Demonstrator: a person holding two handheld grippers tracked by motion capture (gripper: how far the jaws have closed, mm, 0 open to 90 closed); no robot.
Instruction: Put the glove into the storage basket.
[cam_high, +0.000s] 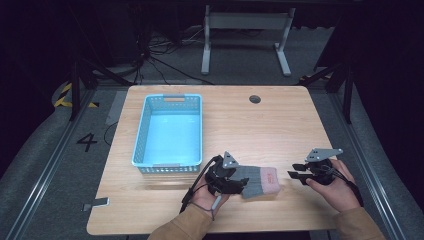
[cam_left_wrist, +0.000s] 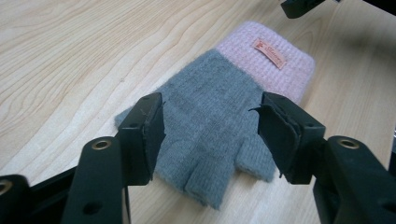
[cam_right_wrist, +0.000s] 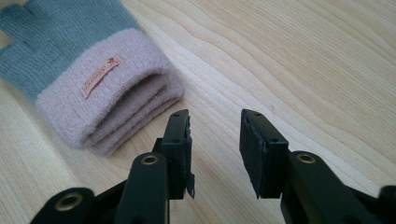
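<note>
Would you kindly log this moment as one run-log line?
glove: flat on table | left gripper: open over it | right gripper: open, beside cuff | basket: empty

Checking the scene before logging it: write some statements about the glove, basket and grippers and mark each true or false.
1. The glove lies on the table, outside the blue basket. True.
2. The glove's cuff is green. False: the cuff is pink, the hand part grey.
3. The right gripper clamps the cuff. False: its jaws stand open over bare wood beside the cuff.
4. The left gripper stands open with the glove's finger end between its jaws. True.
5. The basket holds a second glove. False: nothing lies in it.
</note>
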